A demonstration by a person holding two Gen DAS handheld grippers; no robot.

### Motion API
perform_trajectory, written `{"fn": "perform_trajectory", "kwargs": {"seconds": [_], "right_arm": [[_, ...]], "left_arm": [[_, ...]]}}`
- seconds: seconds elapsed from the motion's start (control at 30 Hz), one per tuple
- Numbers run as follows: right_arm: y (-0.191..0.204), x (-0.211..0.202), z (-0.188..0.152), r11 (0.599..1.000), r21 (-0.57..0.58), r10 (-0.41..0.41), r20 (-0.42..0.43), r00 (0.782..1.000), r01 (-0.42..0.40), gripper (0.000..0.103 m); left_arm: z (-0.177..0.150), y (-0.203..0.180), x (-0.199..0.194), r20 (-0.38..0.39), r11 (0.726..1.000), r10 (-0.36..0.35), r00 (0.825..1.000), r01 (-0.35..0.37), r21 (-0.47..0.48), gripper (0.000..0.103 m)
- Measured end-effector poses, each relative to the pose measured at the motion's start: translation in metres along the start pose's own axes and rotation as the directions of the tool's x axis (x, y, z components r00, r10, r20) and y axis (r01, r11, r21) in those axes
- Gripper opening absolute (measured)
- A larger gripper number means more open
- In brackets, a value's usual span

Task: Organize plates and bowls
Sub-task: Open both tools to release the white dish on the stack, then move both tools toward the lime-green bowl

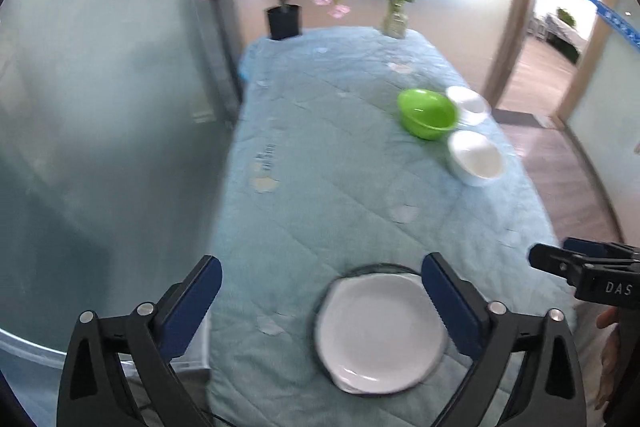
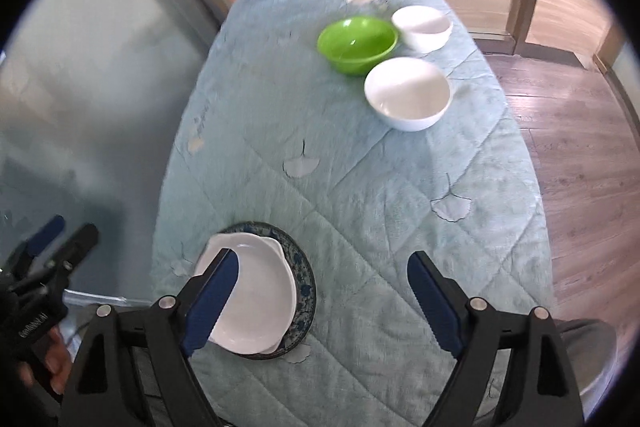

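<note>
A stack of white plates [image 1: 380,331] lies on a dark blue-patterned plate [image 2: 306,283] at the near end of the table. My left gripper [image 1: 322,279] hangs above the white plates [image 2: 256,291], open, with nothing between its blue pads. My right gripper [image 2: 322,263] is open too and holds nothing, just right of the stack. Farther up the table on the right sit a green bowl [image 1: 428,113] and two white bowls [image 1: 476,157] [image 1: 468,105]. The right wrist view shows the green bowl [image 2: 356,39] between the nearer white bowl [image 2: 408,93] and the farther white bowl [image 2: 422,25].
The table wears a light blue quilted cloth [image 2: 360,187]. A black pot of pink blossoms [image 1: 284,21] and a glass vase of flowers [image 1: 396,21] stand at its far end. A frosted glass wall runs along the left; wooden floor [image 2: 580,147] lies to the right.
</note>
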State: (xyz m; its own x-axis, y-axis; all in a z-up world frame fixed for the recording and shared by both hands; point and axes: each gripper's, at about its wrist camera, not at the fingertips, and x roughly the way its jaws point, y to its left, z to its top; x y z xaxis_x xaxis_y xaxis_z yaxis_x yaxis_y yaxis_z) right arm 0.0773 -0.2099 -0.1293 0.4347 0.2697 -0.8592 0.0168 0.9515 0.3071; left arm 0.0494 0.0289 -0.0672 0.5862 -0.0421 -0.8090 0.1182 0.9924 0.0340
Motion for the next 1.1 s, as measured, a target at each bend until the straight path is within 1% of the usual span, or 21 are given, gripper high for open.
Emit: {"fn": "perform_trajectory", "kwargs": {"seconds": [0.03,0.07,0.1,0.13,0.17,0.2,0.23,0.27,0.3,0.33,0.37,0.4,0.43,0.5,0.57,0.7,0.8,0.83,0.9,0.97,1.1], "right_arm": [[-0.005,-0.006,-0.001,1.000,0.014,0.019,0.010,1.000,-0.020,0.086],[-0.010,-0.013,-0.003,0.999,0.021,0.029,0.023,0.999,-0.030,0.082],[-0.011,-0.017,-0.005,1.000,0.017,0.022,0.032,0.999,-0.023,0.054],[-0.012,-0.023,-0.008,1.000,-0.003,-0.018,0.044,0.999,0.018,0.032],[-0.013,-0.026,-0.011,0.995,-0.026,-0.099,0.050,0.994,0.101,0.008],[-0.015,-0.028,-0.011,0.992,-0.025,-0.118,0.053,0.992,0.120,0.008],[-0.022,-0.033,-0.010,0.996,-0.003,-0.083,0.059,0.995,0.084,0.008],[-0.028,-0.035,-0.009,0.999,0.010,-0.051,0.063,0.997,0.051,0.010],[-0.034,-0.037,-0.006,0.999,0.014,-0.030,0.068,0.997,0.029,0.037],[-0.037,-0.039,-0.005,1.000,0.013,-0.024,0.074,0.997,0.023,0.062],[-0.041,-0.042,-0.002,1.000,0.022,-0.014,0.095,0.995,0.012,0.103],[-0.047,-0.046,0.002,0.999,0.041,-0.012,0.126,0.992,0.007,0.102],[-0.051,-0.047,0.007,0.999,0.047,-0.020,0.129,0.991,0.014,0.102],[-0.054,-0.045,0.017,0.999,0.041,-0.018,0.116,0.993,0.014,0.102],[-0.058,-0.041,0.033,0.999,0.040,-0.010,0.102,0.995,0.006,0.102],[-0.065,-0.032,0.066,0.999,0.036,0.002,0.070,0.998,-0.005,0.102],[-0.073,-0.026,0.105,0.998,0.062,0.022,0.040,0.999,-0.024,0.102],[-0.077,-0.025,0.127,0.997,0.076,0.030,0.040,0.999,-0.033,0.102],[-0.081,-0.028,0.156,0.997,0.079,0.022,0.059,0.998,-0.026,0.102],[-0.085,-0.034,0.199,0.997,0.068,0.019,0.080,0.997,-0.025,0.102],[-0.088,-0.037,0.271,1.000,0.016,-0.010,0.068,0.998,0.009,0.102]], "left_arm": [[0.001,-0.005,-0.004,-0.003,0.999,-0.034,0.999,0.034,-0.002,0.059],[0.001,-0.010,-0.005,-0.015,0.998,-0.059,0.998,0.059,0.001,0.017],[0.002,-0.016,-0.004,-0.041,0.996,-0.085,0.996,0.085,0.007,0.000],[0.003,-0.023,-0.002,-0.064,0.995,-0.103,0.993,0.103,0.003,0.000],[0.005,-0.029,-0.005,-0.054,0.993,-0.122,0.991,0.122,-0.004,0.000],[0.006,-0.035,-0.007,-0.042,0.991,-0.132,0.990,0.132,0.001,0.000],[0.008,-0.042,-0.011,-0.021,0.991,-0.135,0.991,0.135,0.017,0.003],[0.009,-0.051,-0.013,-0.008,0.992,-0.120,0.993,0.120,0.033,0.026],[0.013,-0.056,-0.013,-0.008,0.994,-0.103,0.995,0.103,0.046,0.050],[0.018,-0.062,-0.013,-0.016,0.995,-0.080,0.997,0.081,0.059,0.103],[0.022,-0.064,-0.014,0.007,0.996,-0.073,0.997,0.072,0.056,0.100],[0.028,-0.065,-0.015,0.042,0.996,-0.078,0.996,0.076,0.050,0.101],[0.035,-0.068,-0.011,0.039,0.995,-0.082,0.996,0.080,0.054,0.102],[0.050,-0.072,0.002,0.009,0.995,-0.078,0.997,0.077,0.067,0.102],[0.065,-0.069,0.013,0.003,0.995,-0.079,0.997,0.078,0.060,0.102],[0.102,-0.058,0.038,-0.025,0.992,-0.123,0.992,0.124,0.023,0.102],[0.143,-0.052,0.064,-0.056,0.991,-0.134,0.989,0.135,0.016,0.102],[0.158,-0.052,0.073,-0.064,0.991,-0.133,0.989,0.135,0.022,0.102],[0.192,-0.052,0.092,-0.065,0.993,-0.104,0.992,0.107,0.039,0.102],[0.231,-0.053,0.110,-0.055,0.996,-0.067,0.996,0.070,0.055,0.101],[0.294,-0.062,0.135,-0.057,0.989,-0.112,0.992,0.117,0.085,0.102]]}}
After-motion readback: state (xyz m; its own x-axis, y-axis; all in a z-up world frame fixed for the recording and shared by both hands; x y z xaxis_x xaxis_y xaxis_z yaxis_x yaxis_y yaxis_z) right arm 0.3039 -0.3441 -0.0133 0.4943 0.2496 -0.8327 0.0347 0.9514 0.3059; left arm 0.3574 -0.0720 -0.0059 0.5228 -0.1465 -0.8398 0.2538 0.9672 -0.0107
